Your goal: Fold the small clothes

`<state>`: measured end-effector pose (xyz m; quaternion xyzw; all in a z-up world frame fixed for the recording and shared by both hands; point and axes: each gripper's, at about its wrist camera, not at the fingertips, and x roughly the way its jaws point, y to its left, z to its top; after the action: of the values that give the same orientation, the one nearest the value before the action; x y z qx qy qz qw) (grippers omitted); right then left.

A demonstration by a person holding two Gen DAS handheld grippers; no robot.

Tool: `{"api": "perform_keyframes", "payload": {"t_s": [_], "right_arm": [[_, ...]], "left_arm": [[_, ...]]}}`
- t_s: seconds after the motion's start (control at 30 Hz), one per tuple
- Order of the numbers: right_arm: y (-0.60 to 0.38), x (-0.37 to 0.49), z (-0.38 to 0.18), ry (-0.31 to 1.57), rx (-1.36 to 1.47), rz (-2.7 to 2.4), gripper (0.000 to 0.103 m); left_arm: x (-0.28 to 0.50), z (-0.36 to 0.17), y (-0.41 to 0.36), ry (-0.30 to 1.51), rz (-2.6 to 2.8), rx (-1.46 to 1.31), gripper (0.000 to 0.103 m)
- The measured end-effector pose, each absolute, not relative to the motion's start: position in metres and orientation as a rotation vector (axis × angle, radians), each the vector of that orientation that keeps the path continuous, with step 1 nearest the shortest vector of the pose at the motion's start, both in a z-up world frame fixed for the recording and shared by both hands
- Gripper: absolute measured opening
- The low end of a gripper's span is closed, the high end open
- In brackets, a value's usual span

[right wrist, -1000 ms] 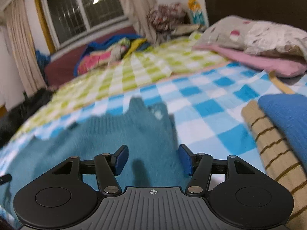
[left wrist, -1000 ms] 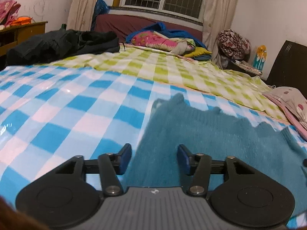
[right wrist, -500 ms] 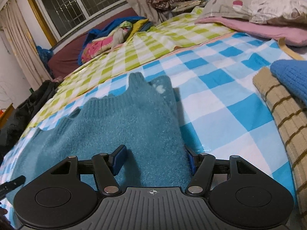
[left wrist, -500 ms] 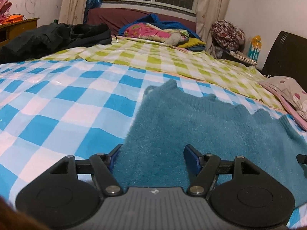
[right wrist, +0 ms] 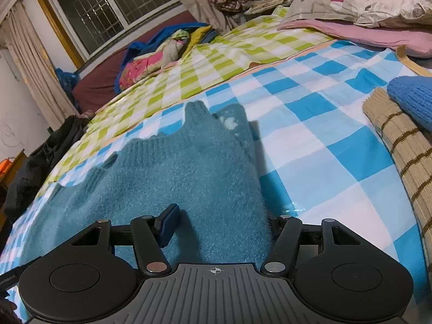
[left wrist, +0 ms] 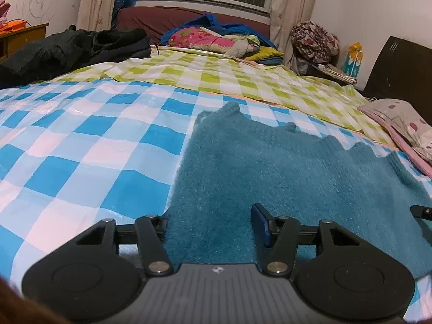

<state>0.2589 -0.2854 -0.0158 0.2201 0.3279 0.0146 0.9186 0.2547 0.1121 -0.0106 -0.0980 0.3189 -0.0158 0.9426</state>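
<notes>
A teal fuzzy sweater [left wrist: 283, 167] lies spread flat on the bed, over a blue-and-white checked sheet [left wrist: 81, 145]; its near hem runs under both grippers, and its sleeve ends reach toward a green-and-white checked sheet [left wrist: 229, 81] farther back.

The left gripper [left wrist: 209, 222] tilts downward at the sweater's left corner. Its jaws are closing with the hem between them: the left finger [left wrist: 159, 222] sits at the sweater's side edge, mostly hidden by the fabric, while the right finger [left wrist: 260, 222] rests on top of the knit. The pads stand apart with a wide band of fabric between them; whether they press it yet cannot be told.

The right gripper [right wrist: 220, 225] holds the same downward tilt at the sweater's right corner. Its jaws are also closing, with the hem bunched between them: the left finger [right wrist: 168, 224] lies on the knit, and the right finger [right wrist: 274, 225] is tucked at the side edge, partly covered by the fuzzy pile. Here too the pads are apart, fabric between.

To the right, well apart from the sweater, a tan striped knit [right wrist: 399, 145] lies with a blue knit [right wrist: 413, 97] on top of it. A pillow [right wrist: 364, 0] rests at the head of the bed.
</notes>
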Motion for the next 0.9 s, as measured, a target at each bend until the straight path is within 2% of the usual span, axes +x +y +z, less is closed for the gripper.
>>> {"api": "perform_keyframes", "payload": {"t_s": [0.63,0.9], "right_arm": [[-0.286,0.255,-0.016,0.67,0.454,0.05,0.053],[-0.284,0.254,-0.013,0.682,0.436,0.06,0.044]], "left_arm": [[0.248,-0.001,0.089,0.684,0.023,-0.061,0.051],[0.241,0.003,0.08,0.695,0.025,-0.01,0.043]]}}
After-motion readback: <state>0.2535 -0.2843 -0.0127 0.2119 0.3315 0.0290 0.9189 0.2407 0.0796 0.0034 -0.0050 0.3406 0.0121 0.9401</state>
